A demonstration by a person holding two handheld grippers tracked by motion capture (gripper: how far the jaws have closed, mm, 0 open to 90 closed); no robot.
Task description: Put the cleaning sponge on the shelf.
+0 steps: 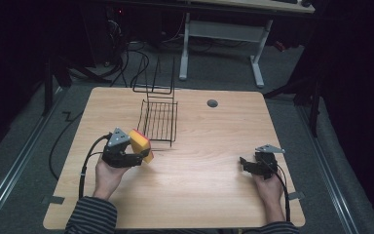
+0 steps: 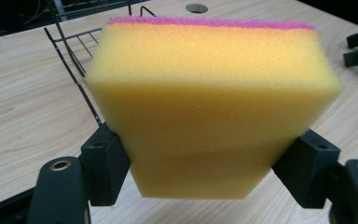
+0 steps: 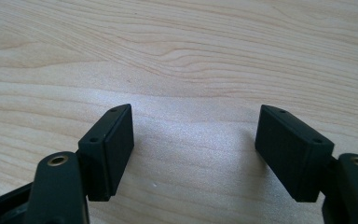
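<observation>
A yellow sponge (image 1: 140, 145) with a pink scouring layer is clamped in my left gripper (image 1: 137, 157), held above the table at the left, just in front of a black wire rack (image 1: 159, 119). In the left gripper view the sponge (image 2: 209, 107) sits squeezed between both black jaws, its pink layer at the top, and the wire rack (image 2: 77, 70) stands behind it at the left. My right gripper (image 1: 244, 165) rests low over the table at the right, jaws apart. In the right gripper view that gripper (image 3: 194, 140) holds nothing, with bare wood between its pads.
The wooden table (image 1: 209, 141) has a round grey cable port (image 1: 212, 103) near its far edge. Cables trail from both grippers over the near edge. Another desk's white frame (image 1: 256, 58) stands on the floor beyond.
</observation>
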